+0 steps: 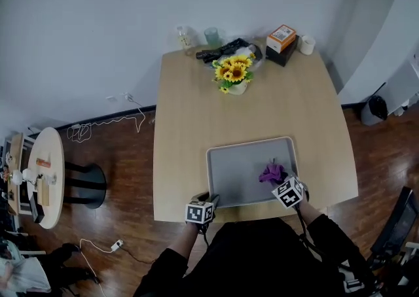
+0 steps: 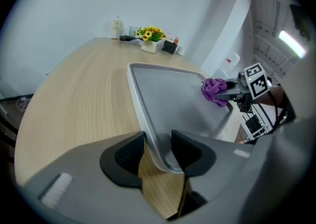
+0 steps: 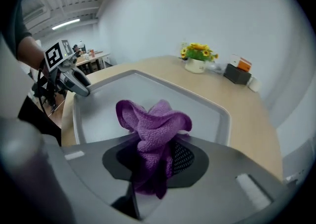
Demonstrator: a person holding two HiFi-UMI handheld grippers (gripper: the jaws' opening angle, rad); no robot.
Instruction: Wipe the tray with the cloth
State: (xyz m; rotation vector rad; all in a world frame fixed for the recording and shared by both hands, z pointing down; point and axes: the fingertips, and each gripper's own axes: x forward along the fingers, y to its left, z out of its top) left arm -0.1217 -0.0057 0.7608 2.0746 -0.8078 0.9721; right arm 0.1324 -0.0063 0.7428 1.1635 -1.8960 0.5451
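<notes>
The left tool [image 2: 158, 151] pinches the near corner of the flat grey tray [image 1: 239, 168]; the right tool [image 3: 157, 161] clenches the crumpled purple cloth [image 3: 155, 122] over its right side. Hard wiping may pull the tray from that pinch.

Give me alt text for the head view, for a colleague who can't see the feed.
From above, the right gripper holds a bunched purple cloth at the right side of a grey tray, while the left gripper clamps the tray's near left corner. The tray lies at the near edge of a wooden table; sunflowers stand at the far end.
</notes>
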